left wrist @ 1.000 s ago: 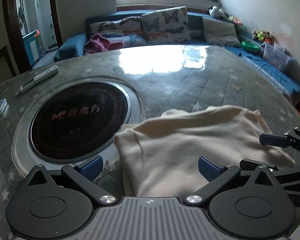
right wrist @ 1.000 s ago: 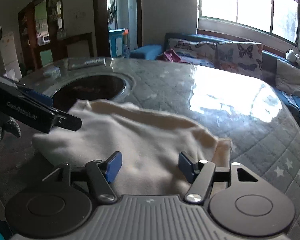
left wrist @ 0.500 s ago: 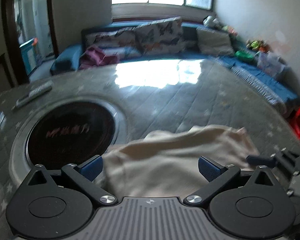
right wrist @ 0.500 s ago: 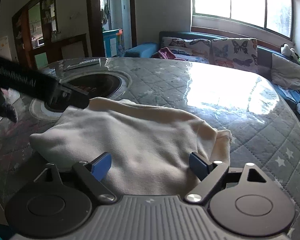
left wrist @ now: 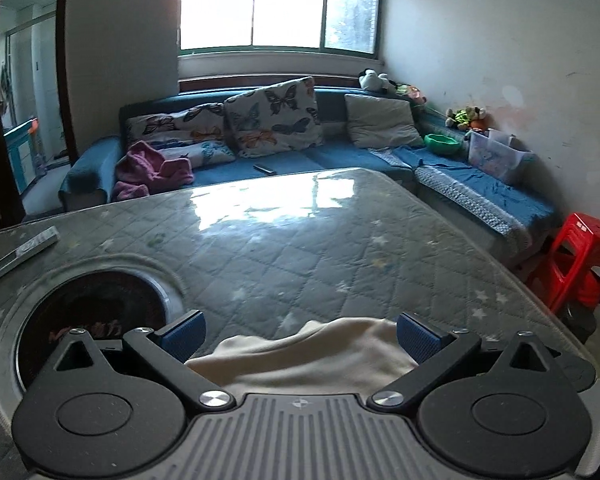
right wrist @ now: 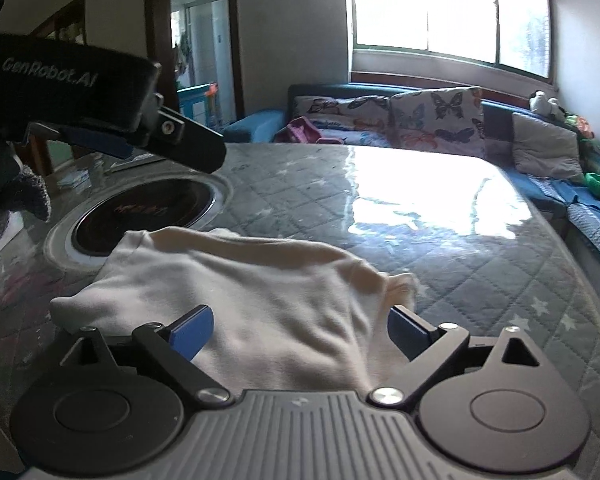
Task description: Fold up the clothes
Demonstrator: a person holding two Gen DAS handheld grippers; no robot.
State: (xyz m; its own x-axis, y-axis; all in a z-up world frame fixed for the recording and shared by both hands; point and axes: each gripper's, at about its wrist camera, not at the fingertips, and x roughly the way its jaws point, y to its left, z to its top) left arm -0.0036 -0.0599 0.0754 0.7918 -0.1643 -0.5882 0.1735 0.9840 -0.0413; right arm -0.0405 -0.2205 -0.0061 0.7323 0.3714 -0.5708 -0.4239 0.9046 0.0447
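Since the earlier frames, the left hand-held gripper point(left wrist: 298, 334) has lifted and tilted upward: its view previously showed most of the cream garment point(right wrist: 236, 296), and now only the near edge of that garment appears between its fingers, with more of the room visible beyond. The right hand-held gripper point(right wrist: 300, 330) has changed little relative to the garment.

Landmark: the round black hob point(right wrist: 144, 212) set into the table point(right wrist: 440, 248).

- Garment: folded into a compact bundle, lying flat on the table just beside the hob, on the side nearer both cameras. One corner overlaps the pale rim of the hob. A small flap sticks out on the side away from the hob.
- Left hand-held gripper: jaws spread wide, nothing between the blue fingertips point(left wrist: 182, 332). In the right wrist view it hangs in the air above the hob, clear of the garment, with a gloved hand point(right wrist: 4, 200) behind it.
- Right hand-held gripper: jaws spread wide, positioned over the near edge of the garment. Whether the fingertips touch the cloth cannot be determined.
- Remote control point(left wrist: 26, 250): on the table, beyond the hob.
- Red stool point(left wrist: 576, 264): on the floor, well apart from the hob, past the far table edge.
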